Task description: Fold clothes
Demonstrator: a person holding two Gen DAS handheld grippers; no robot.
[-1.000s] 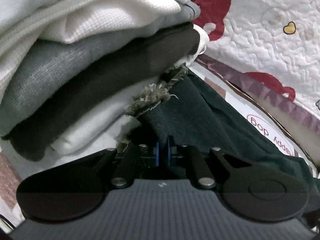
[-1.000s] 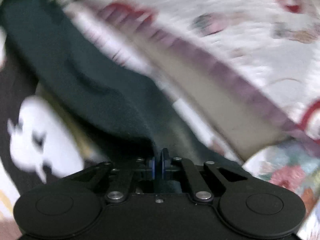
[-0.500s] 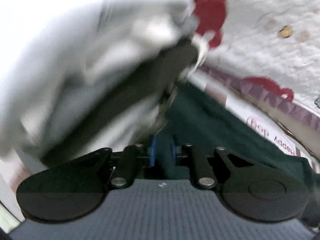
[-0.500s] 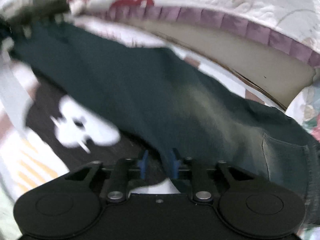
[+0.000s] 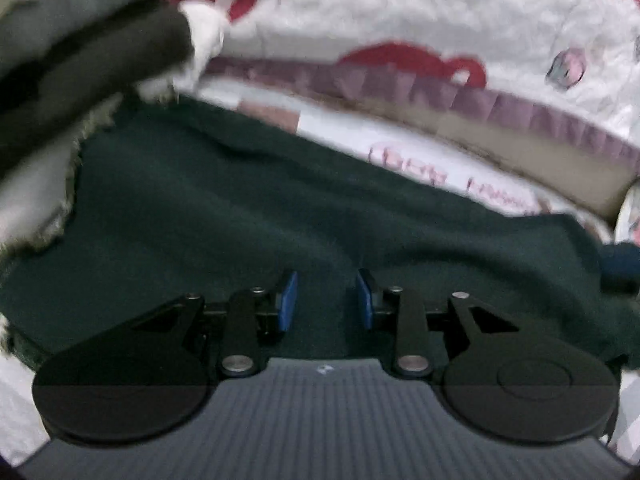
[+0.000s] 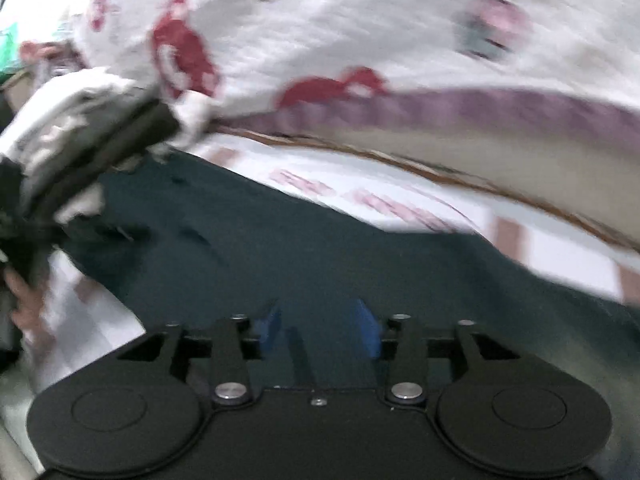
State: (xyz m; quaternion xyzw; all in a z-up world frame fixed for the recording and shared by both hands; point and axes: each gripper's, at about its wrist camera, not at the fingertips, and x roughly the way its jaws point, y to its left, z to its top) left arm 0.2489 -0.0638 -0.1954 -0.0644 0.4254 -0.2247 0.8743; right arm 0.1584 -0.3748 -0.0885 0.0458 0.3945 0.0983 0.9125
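While both claws gape, dark green garment (image 5: 248, 208) lies beneath.

A bed with a white sheet printed in pink lettering and squares (image 5: 400, 140) carries a dark green garment (image 5: 240, 208) spread flat, a stack of folded white, grey and black clothes (image 5: 80, 48) at its left end, and a white quilt with red patterns and purple border (image 6: 400, 60) behind
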